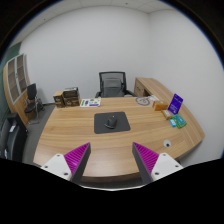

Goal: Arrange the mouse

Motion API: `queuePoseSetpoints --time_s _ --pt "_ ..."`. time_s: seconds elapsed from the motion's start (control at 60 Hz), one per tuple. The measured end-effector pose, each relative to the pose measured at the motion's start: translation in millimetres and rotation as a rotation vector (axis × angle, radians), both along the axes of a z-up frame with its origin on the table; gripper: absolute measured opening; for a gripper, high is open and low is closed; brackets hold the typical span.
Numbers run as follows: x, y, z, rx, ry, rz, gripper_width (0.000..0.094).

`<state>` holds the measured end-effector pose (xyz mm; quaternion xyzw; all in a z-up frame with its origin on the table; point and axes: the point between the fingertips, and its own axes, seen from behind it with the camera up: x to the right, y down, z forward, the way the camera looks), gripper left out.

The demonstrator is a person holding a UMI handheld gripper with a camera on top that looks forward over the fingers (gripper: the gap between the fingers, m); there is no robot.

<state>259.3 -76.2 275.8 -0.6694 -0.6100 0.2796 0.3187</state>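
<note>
A dark mouse rests on a dark grey mouse pad in the middle of a wooden desk. My gripper is held well back from it, above the desk's near edge. Its fingers, with magenta pads, stand wide apart and open, with nothing between them. The mouse and pad lie beyond the fingertips, roughly centred between them.
A black office chair stands behind the desk. Boxes and papers sit at the far left of the desk. A purple box and a green item are at the right. A shelf lines the left wall.
</note>
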Motion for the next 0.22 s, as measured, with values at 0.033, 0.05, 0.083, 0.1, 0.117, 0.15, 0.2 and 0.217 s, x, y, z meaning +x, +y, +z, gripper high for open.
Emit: queuePoseSetpoints --time_s 0.033,0.05,0.083,0.1,0.117,0.15,0.2,0.217 --pt "0.8 0.6 0.8 0.006 0.0 0.0 0.0864" --pt "1.3 0.8 0.8 0.008 0.001 0.0 0.0865" --pt "2.2 0.8 1.1 0.009 0.003 0.001 0.0866" --pt "3.2 1.2 1.5 0.008 0.006 0.002 0.0864" --pt "3.3 0.2 2.1 0.008 0.007 0.003 0.0863" --pt "4.2 -1.4 3.3 0.008 0.008 0.005 0.0862" --pt "6.0 -3.5 3.9 0.004 0.007 0.01 0.0863" --pt "6.6 -3.8 4.2 0.002 0.007 0.011 0.0862"
